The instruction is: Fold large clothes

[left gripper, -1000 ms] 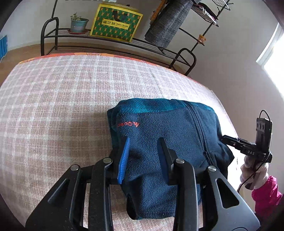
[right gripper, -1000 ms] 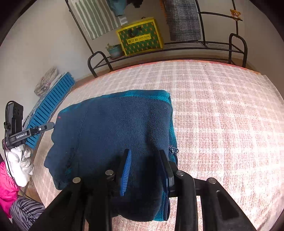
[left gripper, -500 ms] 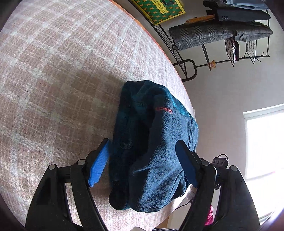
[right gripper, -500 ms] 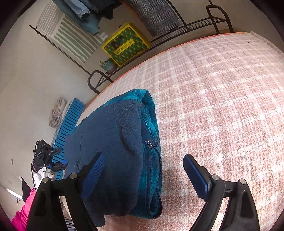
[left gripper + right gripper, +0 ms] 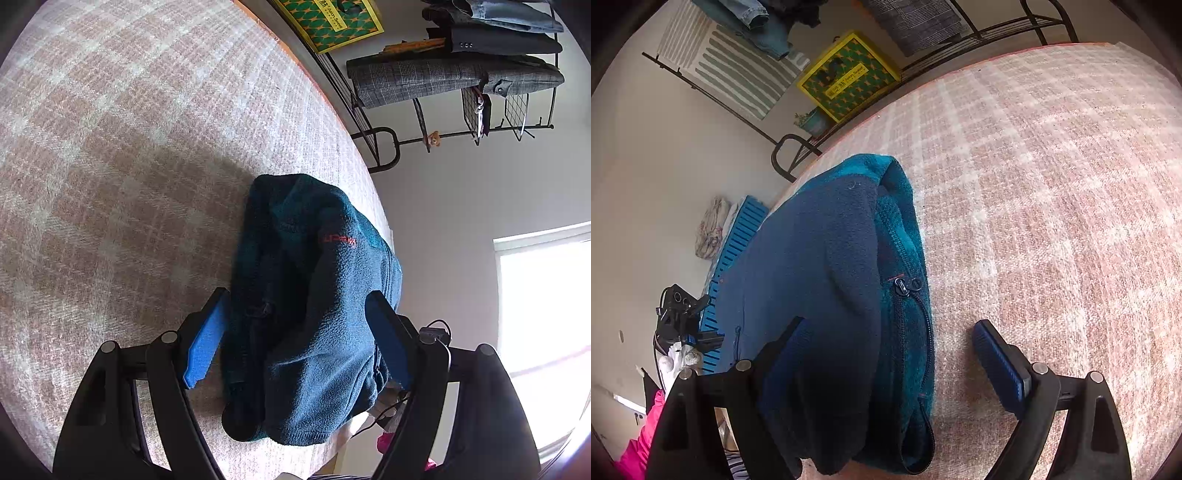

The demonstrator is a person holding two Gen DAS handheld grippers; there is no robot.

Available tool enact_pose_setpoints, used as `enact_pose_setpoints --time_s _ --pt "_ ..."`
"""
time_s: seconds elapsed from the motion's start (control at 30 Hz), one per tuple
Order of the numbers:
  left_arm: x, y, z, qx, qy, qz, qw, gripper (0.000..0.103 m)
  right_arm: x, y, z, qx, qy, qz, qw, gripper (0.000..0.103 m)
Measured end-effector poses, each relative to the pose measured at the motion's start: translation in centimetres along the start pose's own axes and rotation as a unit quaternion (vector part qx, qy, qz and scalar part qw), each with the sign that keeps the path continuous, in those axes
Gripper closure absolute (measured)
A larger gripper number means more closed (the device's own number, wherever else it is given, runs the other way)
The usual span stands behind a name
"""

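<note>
Left wrist view shows both grippers, left gripper (image 5: 295,339) and right gripper (image 5: 886,365), now spread wide, released from the folded fleece jacket (image 5: 314,295), suggesting this fold is finished.

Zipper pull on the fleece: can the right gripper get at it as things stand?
Probably yes. The right gripper is open, and the zipper pull lies exposed on the fleece just ahead between its fingers, with nothing covering it.

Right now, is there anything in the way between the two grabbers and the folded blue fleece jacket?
Nothing visible is. The open left gripper straddles the folded navy and teal fleece jacket on the pink checked bedcover, a finger at each side. The open right gripper straddles its zipper edge too.
</note>
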State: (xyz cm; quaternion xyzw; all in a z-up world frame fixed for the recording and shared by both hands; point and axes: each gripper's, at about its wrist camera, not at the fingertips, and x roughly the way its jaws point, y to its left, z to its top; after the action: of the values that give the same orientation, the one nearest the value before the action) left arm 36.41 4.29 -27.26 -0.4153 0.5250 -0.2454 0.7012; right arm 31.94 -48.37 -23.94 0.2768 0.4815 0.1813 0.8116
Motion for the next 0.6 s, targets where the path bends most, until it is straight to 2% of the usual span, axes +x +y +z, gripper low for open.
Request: enact_pose_setpoints --time_s 0.13,0.27,0.37,0.6 --pt "0.3 -0.5 0.2 -0.002 -0.001 0.005 1.0 0.026 0.3 0.1 0.4 0.003 0.0 0.002 1.0 0.011" --pt "-1.3 -1.3 0.7 0.011 -0.028 -0.011 0.9995 0.027 0.3 -0.3 0.2 0.005 -0.001 0.009 1.0 0.011" --pt "-1.1 -1.4 0.8 0.006 -0.012 -0.027 0.9996 0.027 0.4 -0.1 0.2 -0.003 0.0 0.006 1.0 0.011" --pt "1.2 -0.8 1.2 -0.001 0.031 -0.027 0.9991 0.027 0.8 -0.3 0.8 -0.018 0.009 0.024 1.0 0.01"
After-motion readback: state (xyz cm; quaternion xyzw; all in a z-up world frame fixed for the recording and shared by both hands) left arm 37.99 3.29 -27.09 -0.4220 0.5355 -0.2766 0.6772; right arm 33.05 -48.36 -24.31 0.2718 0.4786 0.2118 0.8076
